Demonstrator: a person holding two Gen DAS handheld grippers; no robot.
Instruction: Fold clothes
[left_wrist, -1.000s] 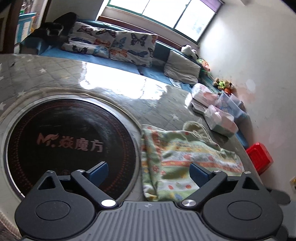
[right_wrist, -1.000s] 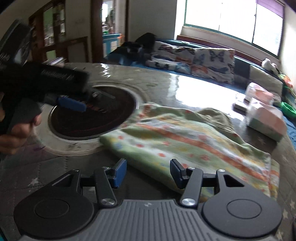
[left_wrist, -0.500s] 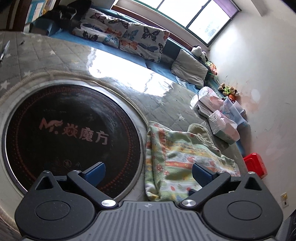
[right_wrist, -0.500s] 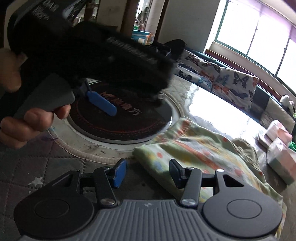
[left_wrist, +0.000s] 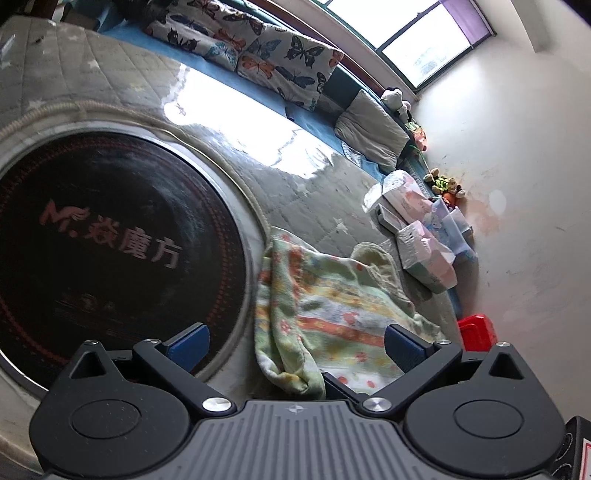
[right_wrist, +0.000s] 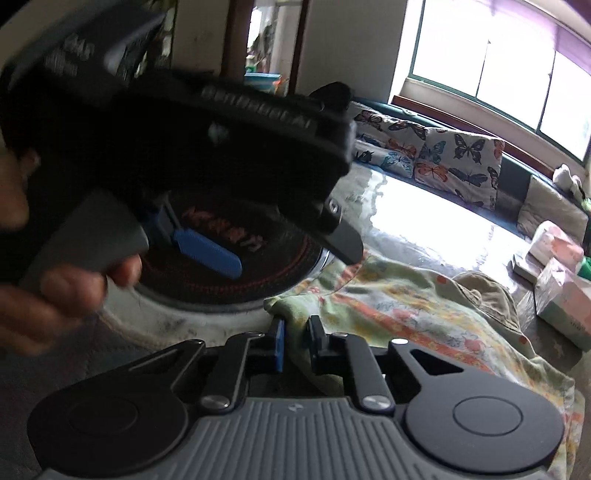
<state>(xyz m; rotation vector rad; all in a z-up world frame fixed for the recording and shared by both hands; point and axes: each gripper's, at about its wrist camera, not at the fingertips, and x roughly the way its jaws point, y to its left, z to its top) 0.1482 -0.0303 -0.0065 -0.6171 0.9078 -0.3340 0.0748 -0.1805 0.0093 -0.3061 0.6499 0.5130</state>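
1. Closest in, the right gripper (right_wrist: 295, 341) has its two fingers drawn close together, pinching the near corner of the flowered green cloth (right_wrist: 413, 310); a fold of the fabric sits between the blue pad and the black one.
2. Just past those fingertips the cloth spreads away to the right over the quilted grey table cover (right_wrist: 550, 347), bunched and wrinkled, with a plain olive edge showing at its far side.
3. Up and to the left of the right fingers, the left gripper (right_wrist: 288, 254) hangs above the table with its fingers spread wide; a hand (right_wrist: 55, 295) wraps its grey handle, blurred.
4. From the left wrist view, the left gripper (left_wrist: 295, 347) is spread wide: the left finger (left_wrist: 186, 345) is over the dark round cooktop (left_wrist: 110, 229), the right finger (left_wrist: 402, 347) over the cloth (left_wrist: 332, 302). The cloth's rolled near edge lies between them, and neither pad appears to touch it.
5. Beyond the left finger, the cooktop carries red lettering inside a pale ring sunk into the table.
6. Further out to the right of the cloth, wrapped tissue packs (left_wrist: 424, 251) sit at the table edge, with a red box (left_wrist: 476, 330) lower down by the wall.
7. Farthest away, butterfly-print cushions (left_wrist: 258, 48) line a blue bench under the window (left_wrist: 424, 40).
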